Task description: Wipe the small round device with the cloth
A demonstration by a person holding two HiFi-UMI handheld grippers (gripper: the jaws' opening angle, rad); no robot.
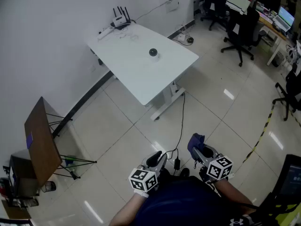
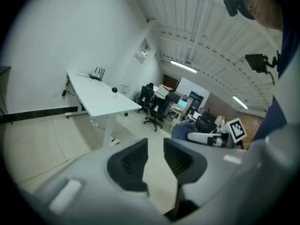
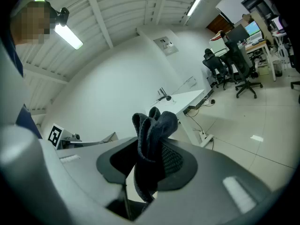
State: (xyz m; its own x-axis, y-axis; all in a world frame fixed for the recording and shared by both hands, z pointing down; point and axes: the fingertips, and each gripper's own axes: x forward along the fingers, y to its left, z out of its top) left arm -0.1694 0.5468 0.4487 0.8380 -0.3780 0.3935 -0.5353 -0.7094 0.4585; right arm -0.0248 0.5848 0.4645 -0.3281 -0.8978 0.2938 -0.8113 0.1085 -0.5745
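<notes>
The small round device [image 1: 153,53] is a dark ball on a pale base, standing on the white table [image 1: 136,74] far across the floor from me. It also shows as a small dark dot in the left gripper view [image 2: 114,90] and the right gripper view [image 3: 168,98]. My right gripper [image 1: 200,150] is shut on a bunched dark blue cloth [image 3: 152,135], which sticks up between the jaws. The cloth [image 1: 195,141] also shows in the head view. My left gripper [image 1: 157,158] is open with nothing between its fingers [image 2: 129,161]. Both grippers are held low, close to my body.
A router [image 1: 121,19] with antennas sits at the table's back corner. A brown folding board [image 1: 41,142] on a stand is at the left. Black office chairs [image 1: 242,29] and desks stand at the right. A black cable [image 1: 181,126] and striped tape [image 1: 261,133] lie on the tiled floor.
</notes>
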